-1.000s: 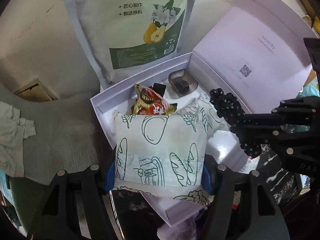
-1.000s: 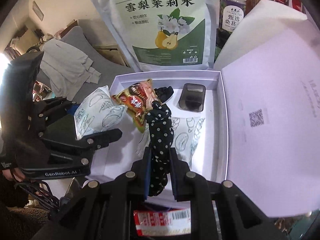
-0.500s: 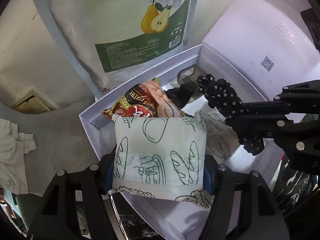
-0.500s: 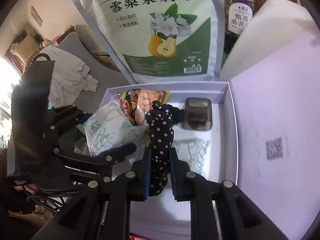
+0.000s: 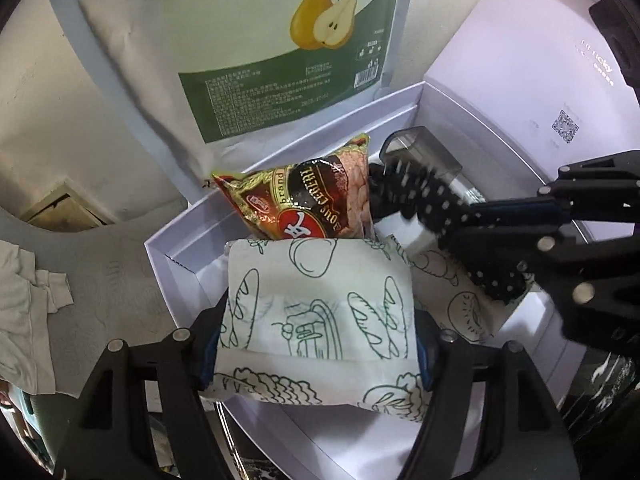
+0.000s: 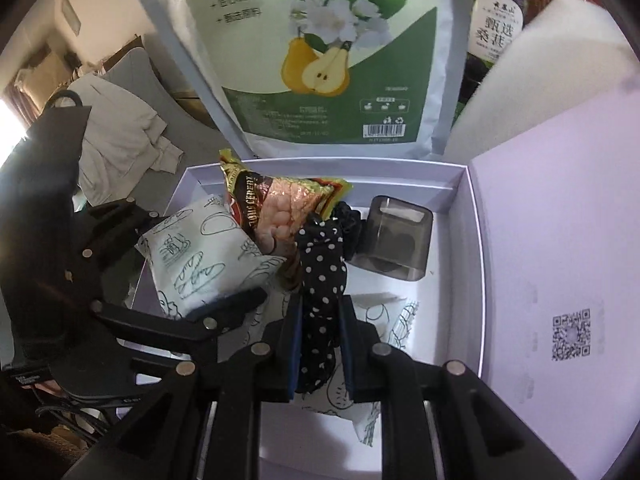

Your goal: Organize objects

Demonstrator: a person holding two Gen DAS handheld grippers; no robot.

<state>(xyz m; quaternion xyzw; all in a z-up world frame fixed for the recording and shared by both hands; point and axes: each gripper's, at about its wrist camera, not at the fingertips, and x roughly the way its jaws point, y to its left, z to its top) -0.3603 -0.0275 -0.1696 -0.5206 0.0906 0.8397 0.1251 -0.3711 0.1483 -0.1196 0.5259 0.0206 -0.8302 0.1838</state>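
A white packet printed with bread drawings (image 5: 320, 300) sits between the blue pads of my left gripper (image 5: 318, 324), whose jaws are opening while the pads still touch its sides. It hangs low over the left part of the open white box (image 5: 172, 256), against a red and gold snack pack (image 5: 312, 204). My right gripper (image 6: 320, 312) is shut on a black polka-dot scrunchie (image 6: 322, 264) above the middle of the box. Inside the box lie a second bread-print packet (image 6: 400, 316), a dark translucent case (image 6: 392, 240) and a black scrunchie (image 6: 352, 220).
A large pear-print pouch (image 6: 320, 60) stands just behind the box. The box lid (image 6: 560, 240) lies open on the right, with white foam (image 6: 540, 60) and a purple-labelled jar (image 6: 496, 28) behind it. A pale cloth (image 6: 120, 132) lies on grey fabric at the left.
Both grippers have come down and forward over the box. The bread-print packet now sits against the snack pack, and the polka-dot scrunchie has moved toward the dark case.
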